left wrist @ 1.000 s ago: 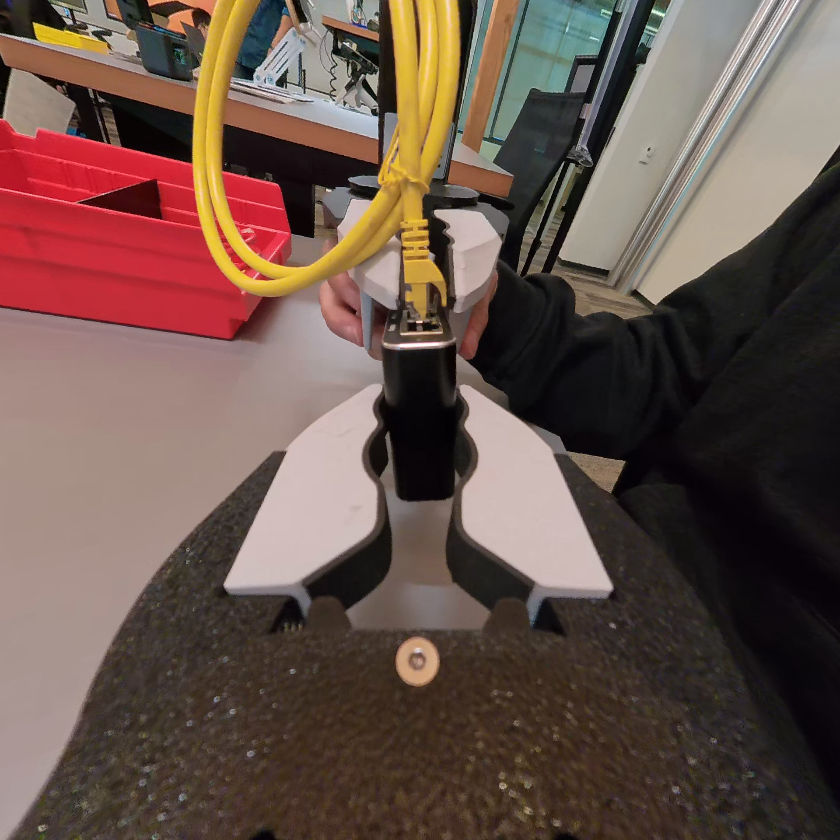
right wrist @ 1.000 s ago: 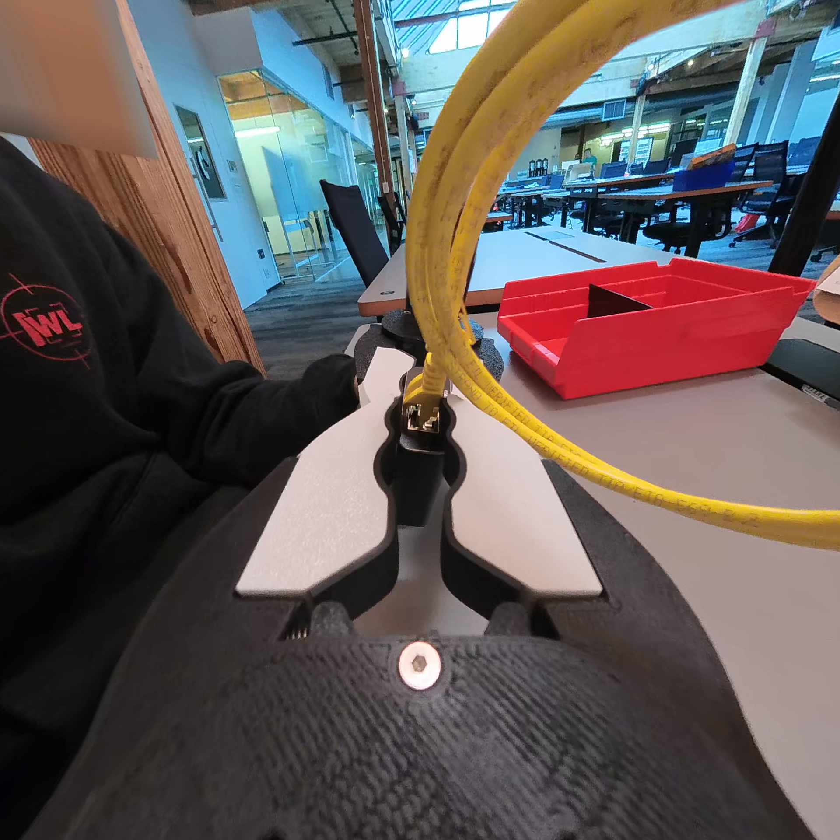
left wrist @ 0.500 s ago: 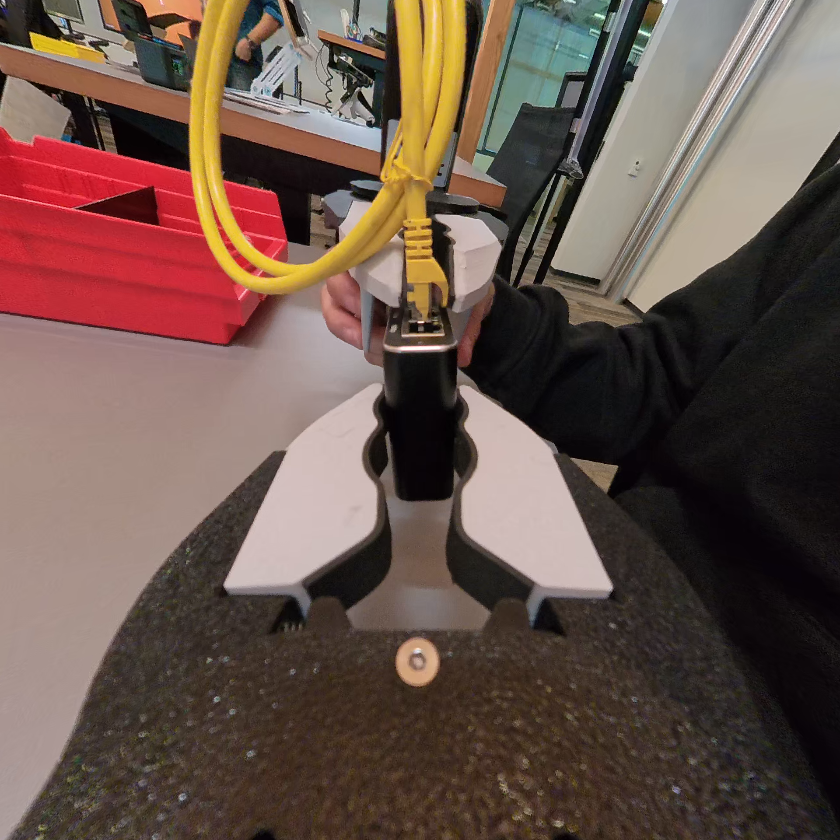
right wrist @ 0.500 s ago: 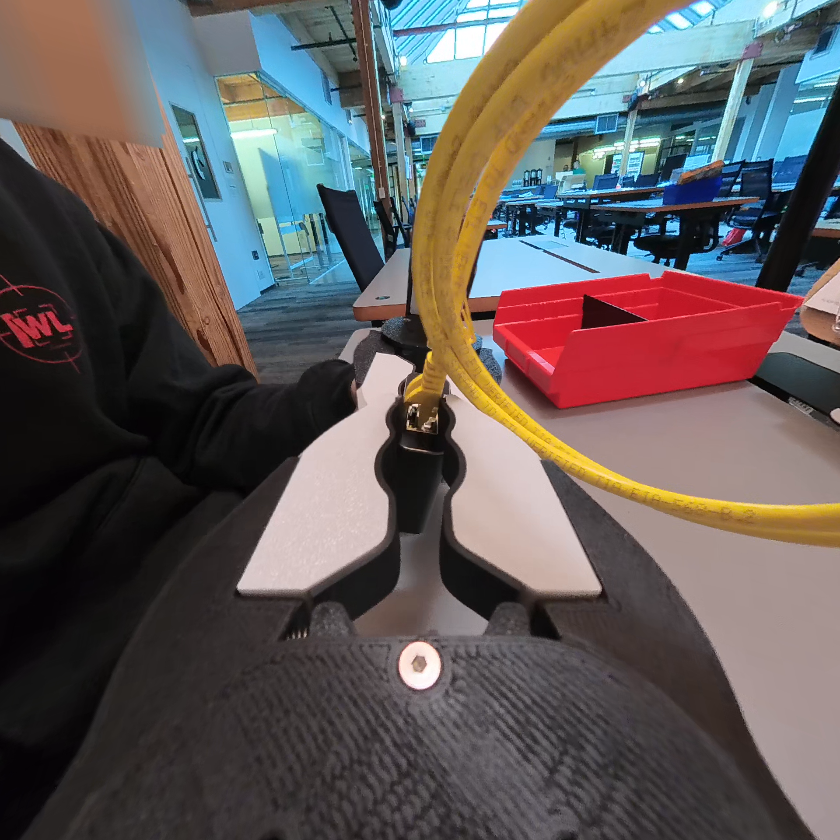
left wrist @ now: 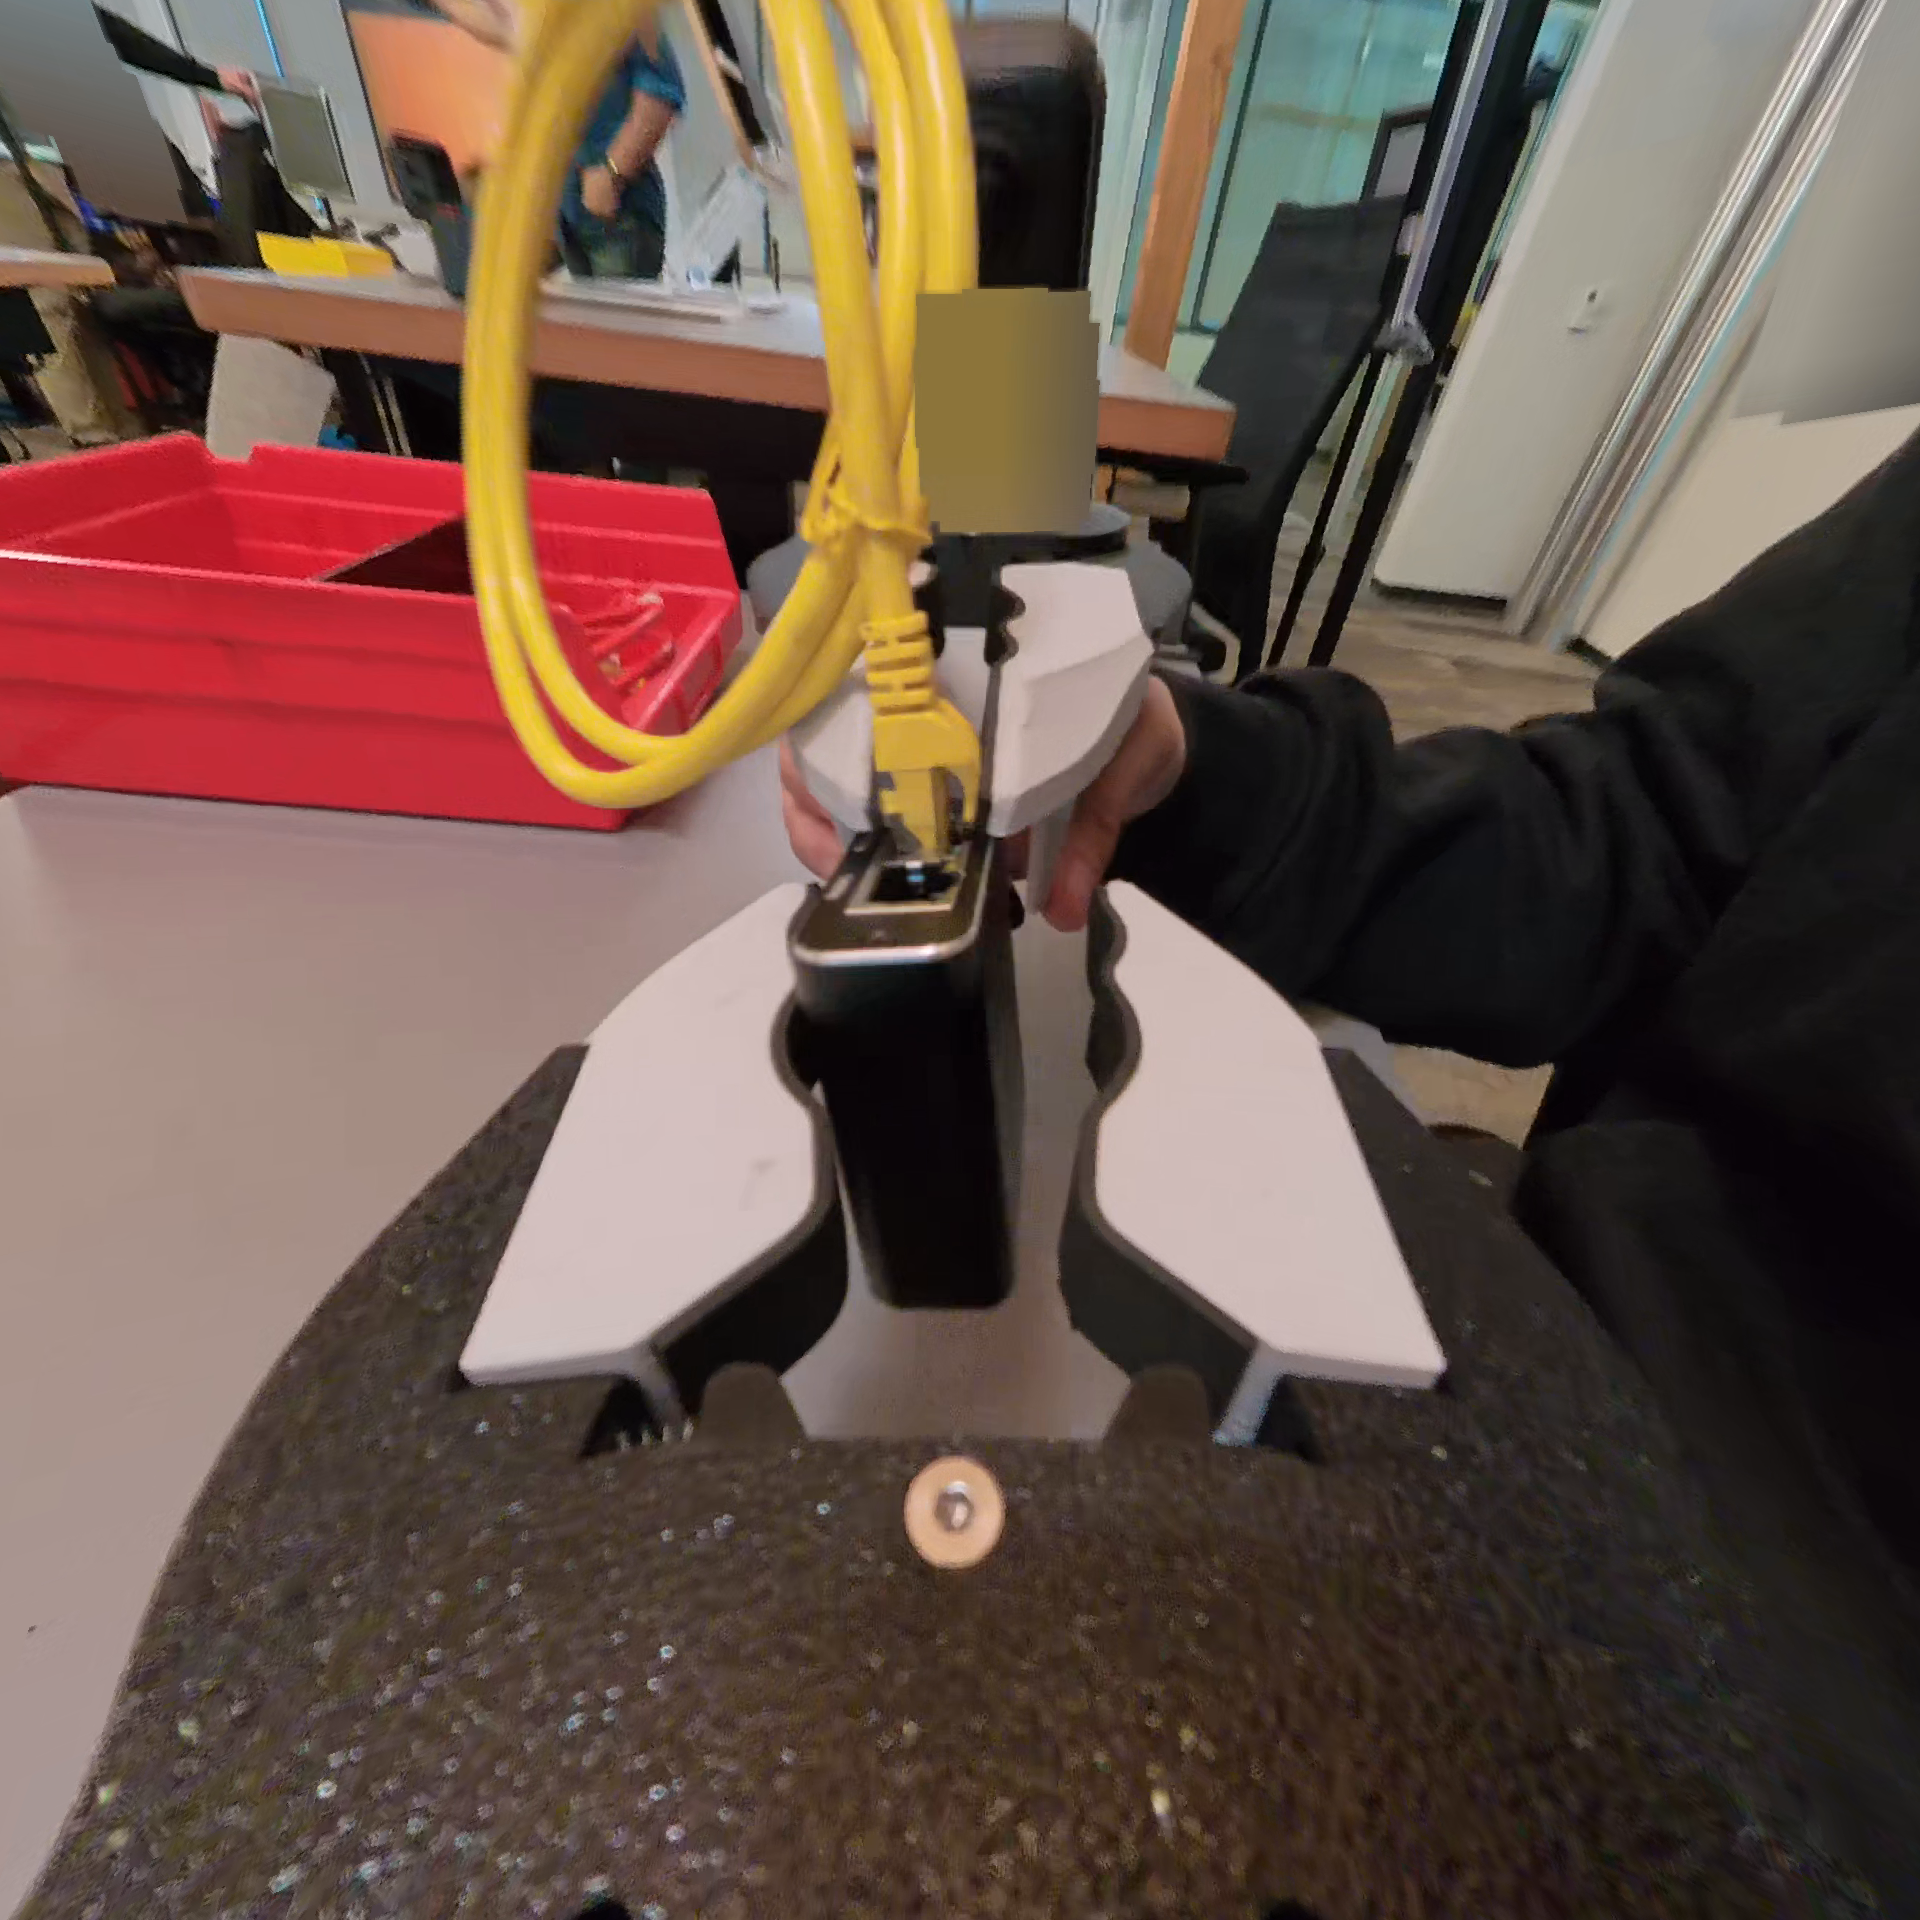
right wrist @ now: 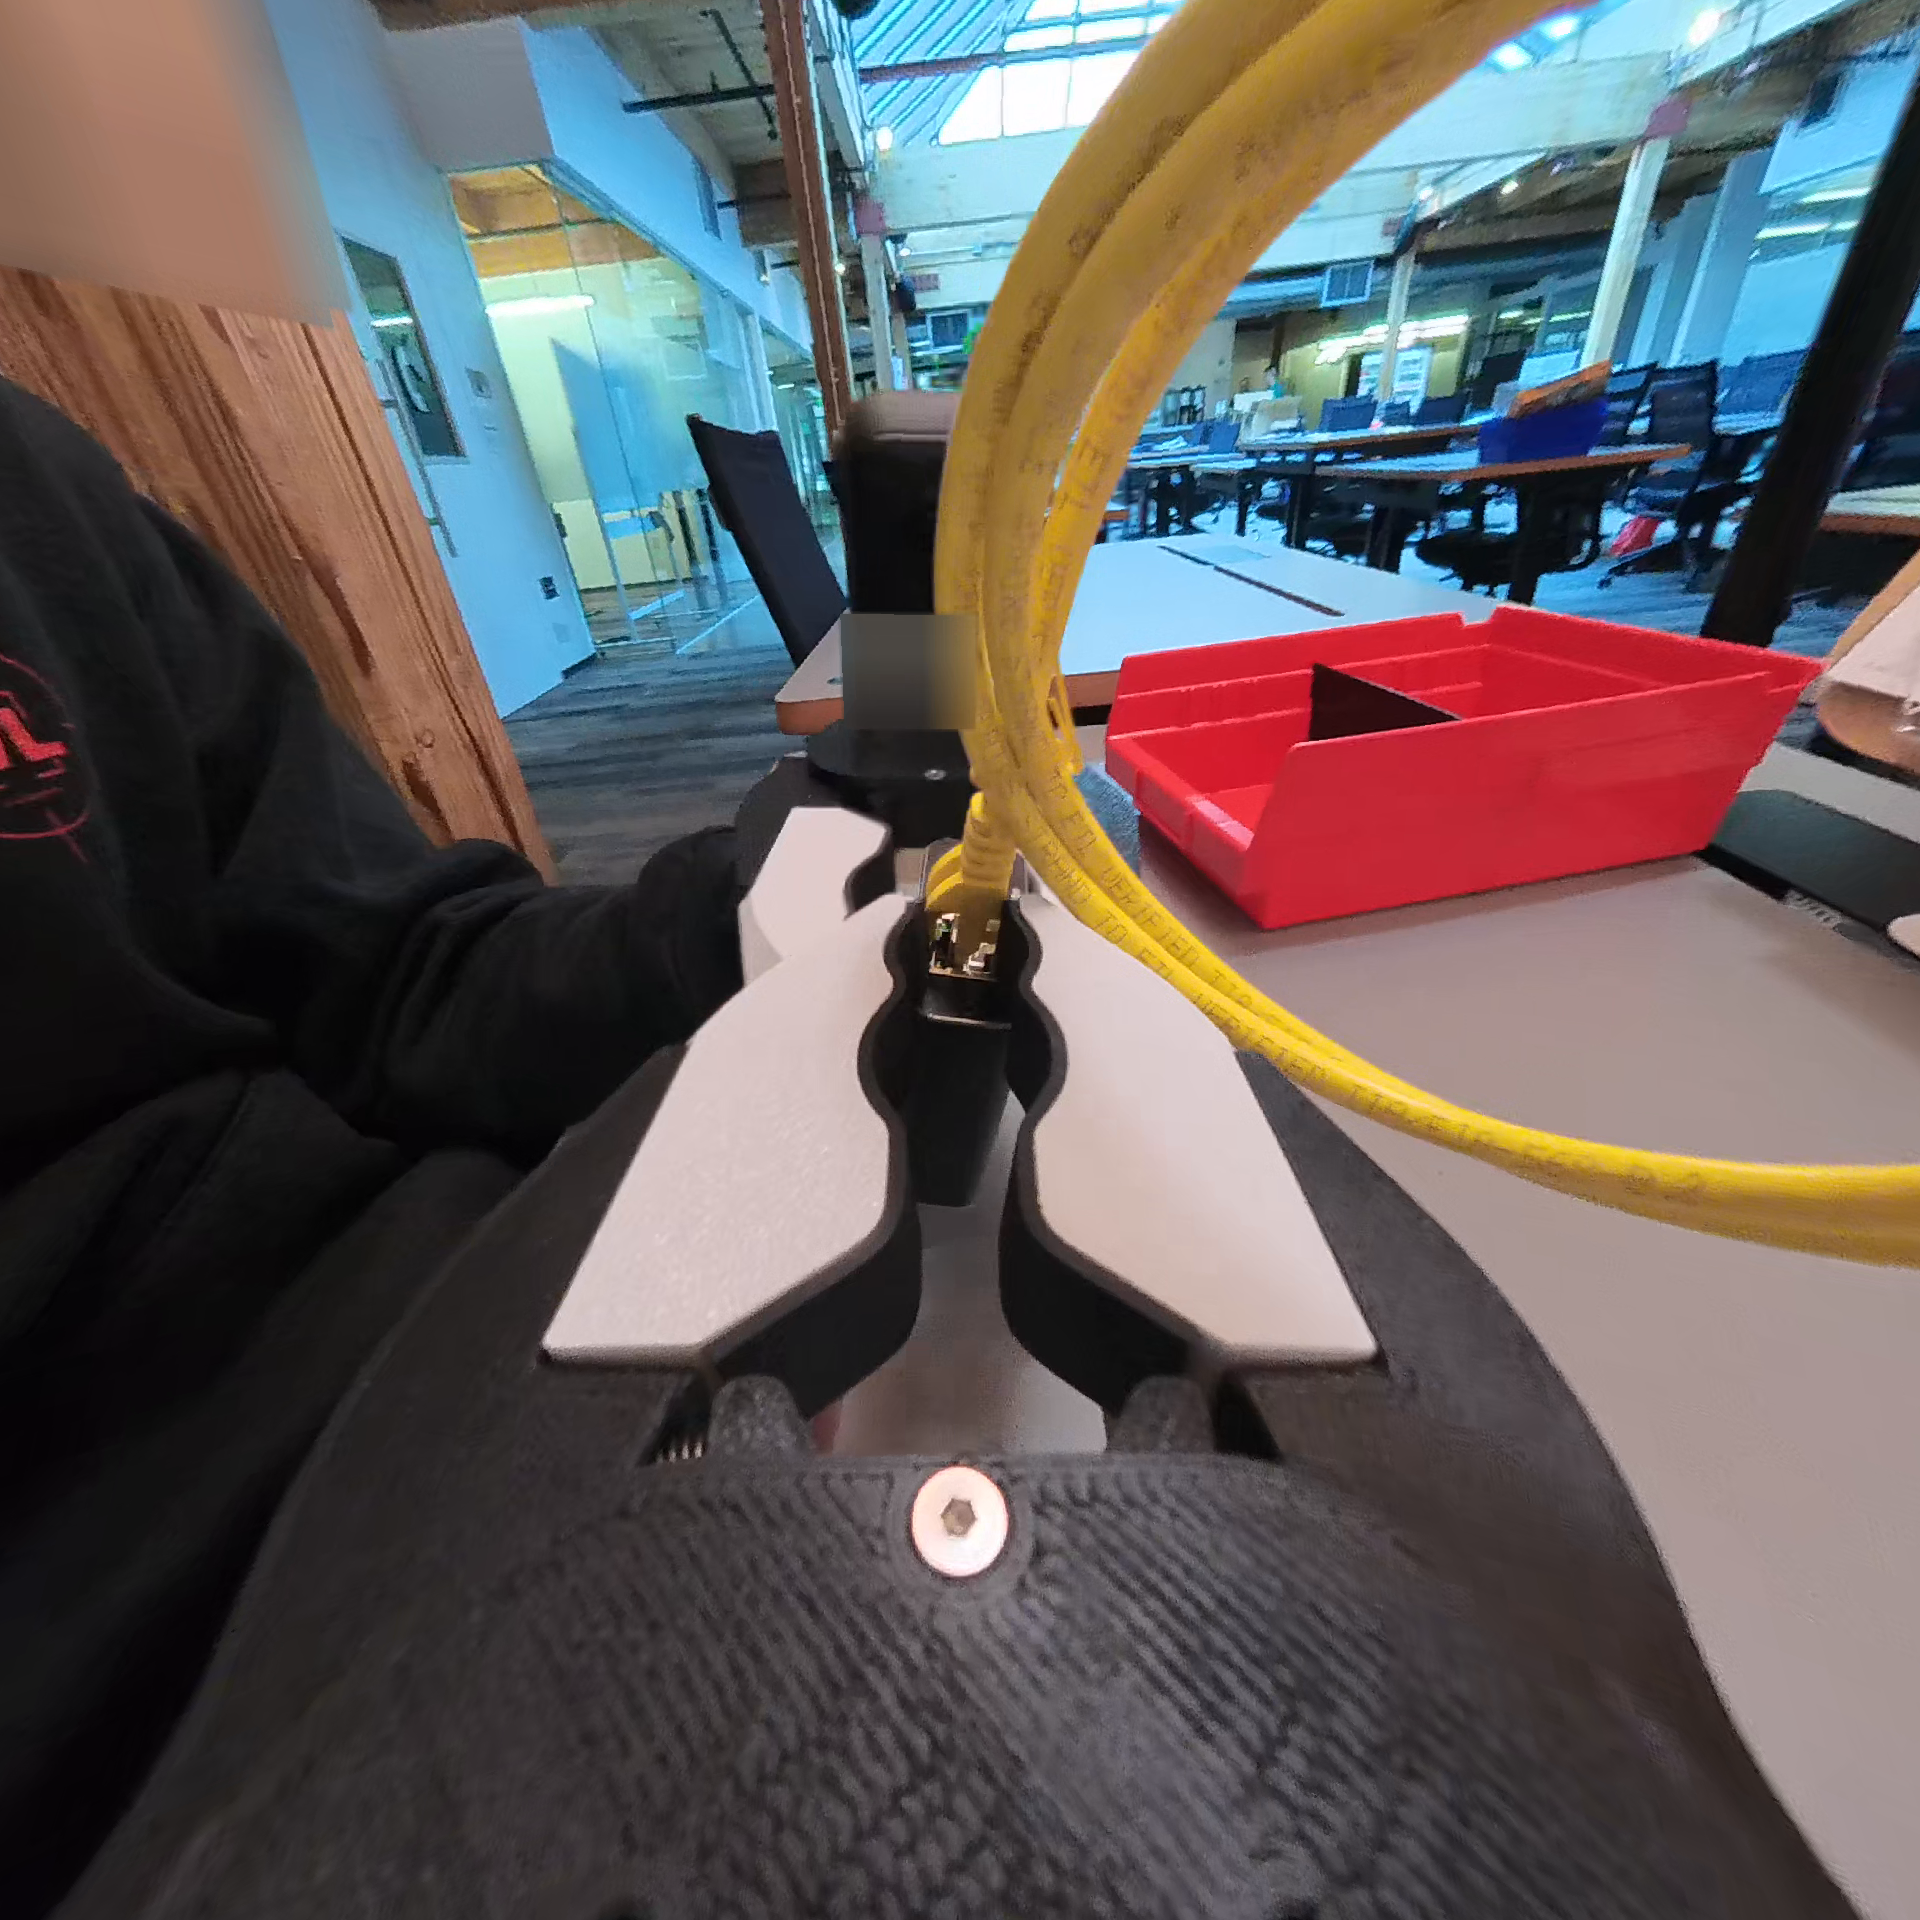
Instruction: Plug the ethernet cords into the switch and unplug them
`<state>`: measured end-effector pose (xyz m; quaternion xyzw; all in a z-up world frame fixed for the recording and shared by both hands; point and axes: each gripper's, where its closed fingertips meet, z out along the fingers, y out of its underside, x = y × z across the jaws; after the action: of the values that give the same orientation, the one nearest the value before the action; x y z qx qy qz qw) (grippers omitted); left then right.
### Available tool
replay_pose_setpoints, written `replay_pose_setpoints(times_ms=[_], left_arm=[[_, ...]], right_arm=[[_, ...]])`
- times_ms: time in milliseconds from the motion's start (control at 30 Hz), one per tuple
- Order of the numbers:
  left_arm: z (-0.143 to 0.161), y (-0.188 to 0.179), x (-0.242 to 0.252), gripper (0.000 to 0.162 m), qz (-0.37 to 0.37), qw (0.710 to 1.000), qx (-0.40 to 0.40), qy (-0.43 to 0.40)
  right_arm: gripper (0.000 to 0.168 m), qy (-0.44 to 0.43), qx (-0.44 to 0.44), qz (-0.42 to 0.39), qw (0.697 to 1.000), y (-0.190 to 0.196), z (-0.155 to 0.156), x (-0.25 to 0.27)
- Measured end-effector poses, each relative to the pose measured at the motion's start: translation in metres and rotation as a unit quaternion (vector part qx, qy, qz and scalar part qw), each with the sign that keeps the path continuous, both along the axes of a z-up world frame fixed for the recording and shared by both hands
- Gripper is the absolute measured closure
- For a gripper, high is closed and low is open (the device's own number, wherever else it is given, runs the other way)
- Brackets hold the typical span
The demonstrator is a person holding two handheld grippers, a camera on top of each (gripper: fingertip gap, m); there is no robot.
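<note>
Left gripper (left wrist: 940, 997): jaws parted; slim black box-shaped switch (left wrist: 914, 1122) leans on its left finger
Right gripper (right wrist: 961, 997): jaws clamp the switch; yellow coiled ethernet cord (left wrist: 665, 644) plug at its port

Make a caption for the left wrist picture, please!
Left gripper open around the black switch; right gripper holds the yellow plug at its port, red bin behind.

Open office: long desks (right wrist: 1226, 592) and black chairs (right wrist: 769, 540) are seen behind, a wooden pillar (right wrist: 312, 520), glass partitions (right wrist: 613, 436), skylights overhead, grey floor.
</note>
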<state>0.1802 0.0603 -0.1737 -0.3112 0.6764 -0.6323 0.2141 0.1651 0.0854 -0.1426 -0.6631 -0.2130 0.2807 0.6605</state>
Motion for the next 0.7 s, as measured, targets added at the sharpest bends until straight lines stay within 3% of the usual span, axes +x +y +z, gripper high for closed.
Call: replay_pose_setpoints(times_ms=[233,433,700], left_arm=[[-0.017,0.0,0.001,0.133,0.001,0.998,0.042,0.037],[-0.02,-0.004,-0.004,0.134,-0.035,0.997,0.023,0.067],[-0.018,-0.009,0.001,0.134,-0.027,0.997,0.03,0.071]], right_arm=[[0.154,-0.003,-0.002,-0.002,1.0,0.002,-0.002,-0.004],[0.154,-0.042,-0.018,-0.016,0.999,0.0,-0.005,-0.006],[0.155,0.031,-0.025,-0.026,0.999,-0.004,-0.001,0.0]])
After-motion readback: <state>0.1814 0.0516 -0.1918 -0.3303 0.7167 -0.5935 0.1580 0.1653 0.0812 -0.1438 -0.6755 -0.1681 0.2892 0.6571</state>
